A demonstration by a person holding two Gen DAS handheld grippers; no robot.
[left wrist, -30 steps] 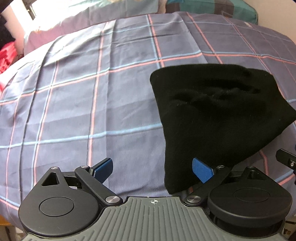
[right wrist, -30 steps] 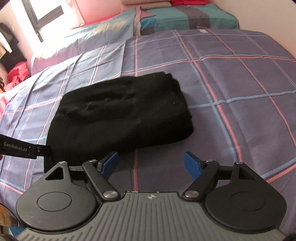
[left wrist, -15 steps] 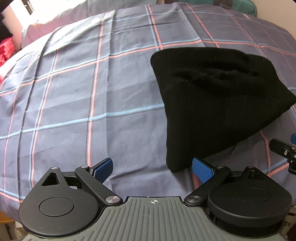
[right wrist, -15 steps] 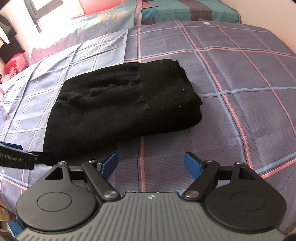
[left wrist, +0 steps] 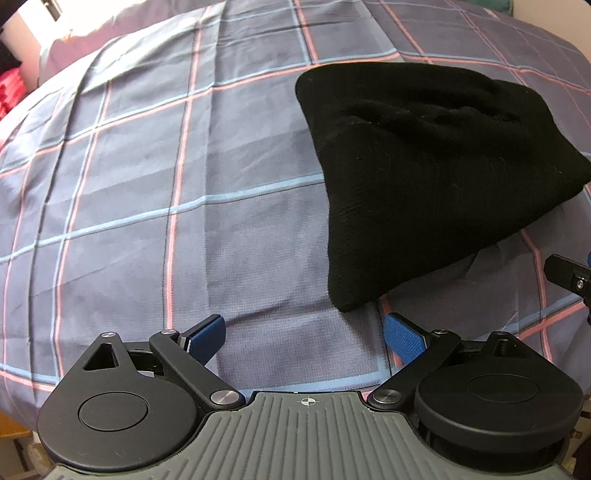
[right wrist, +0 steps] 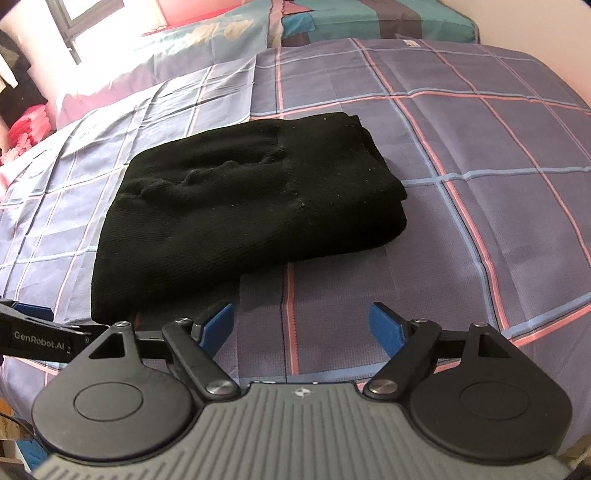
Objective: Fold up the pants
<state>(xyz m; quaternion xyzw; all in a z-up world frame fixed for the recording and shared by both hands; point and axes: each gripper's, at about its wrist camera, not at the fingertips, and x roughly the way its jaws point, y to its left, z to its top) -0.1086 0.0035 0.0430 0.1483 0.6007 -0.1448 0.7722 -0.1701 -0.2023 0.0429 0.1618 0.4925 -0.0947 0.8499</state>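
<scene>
Black pants [left wrist: 424,170] lie folded into a thick bundle on the plaid bed cover [left wrist: 147,184]. In the left wrist view the bundle sits to the upper right, and its near corner ends just beyond my left gripper [left wrist: 306,336], which is open with only bed cover between its blue pads. In the right wrist view the same pants [right wrist: 251,199] lie ahead and to the left. My right gripper [right wrist: 301,325] is open over bare cover just short of the bundle's near edge, holding nothing. A finger of the other gripper [right wrist: 37,334] shows at the left edge.
Pillows [right wrist: 229,33] in blue and teal lie at the head of the bed. A window [right wrist: 70,22] and red cloth [right wrist: 26,129] show at the far left. The plaid cover stretches wide to the right of the pants [right wrist: 498,166].
The left gripper has drawn back off the pants; its right pad, which lay against the bundle's corner, now stands free. The pants look larger and nearer the centre in the right wrist view.
</scene>
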